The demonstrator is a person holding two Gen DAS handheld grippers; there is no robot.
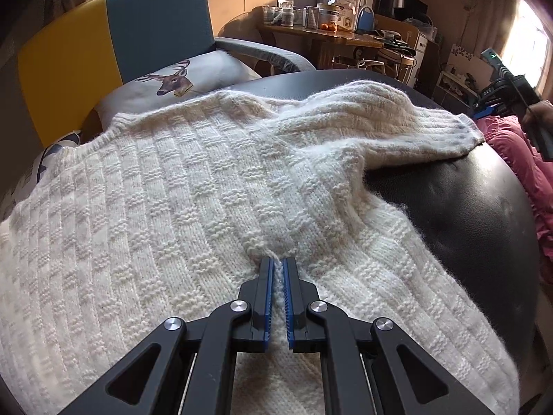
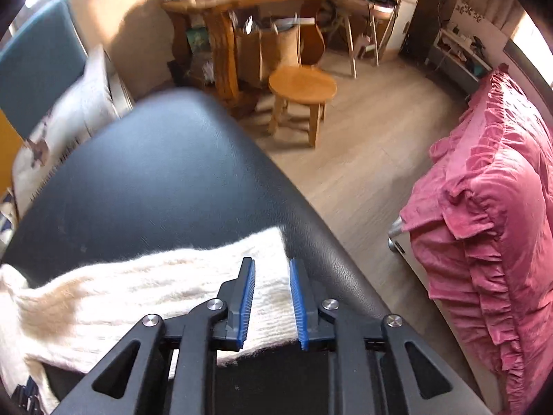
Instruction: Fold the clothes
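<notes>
Worktop (image 1: 459, 207), black and leathery, carries the whole scene, and we see the cream knit sweater (image 1: 172, 190) spread flat over most of it. One sleeve (image 1: 397, 124) is folded across toward the right edge, its ribbed cuff lying on bare black surface.

We see the left claw (image 1: 277, 266) low over the sweater body, pointing forward along the knit toward the collar end. Its blue-padded fingers (image 1: 266, 294) are drawn nearly together and pinch a thin ridge of knit between them, so we call it clamped on the sweater.

In the right wrist view the right claw (image 2: 272, 266) hovers over the sleeve cuff at the worktop's right edge, angled down and forward. Its fingers (image 2: 247, 297) stand clearly apart, with the cuff below and between them; we cannot tell whether the pads touch the knit. In the left wrist view we also catch the right claw's handle at far right, gripped by a hand (image 1: 539, 114).

Behind the worktop we note a yellow and teal armchair (image 1: 114, 34) with a deer-print cushion (image 1: 179, 76) on its seat. A pink ruffled cover (image 2: 484, 214) lies to the right, apart from the worktop. A round wooden stool (image 2: 302, 86) stands on the floor beyond. A wooden desk (image 1: 328, 34) at the back wall carries jars and boxes; their contents are too small to tell.
</notes>
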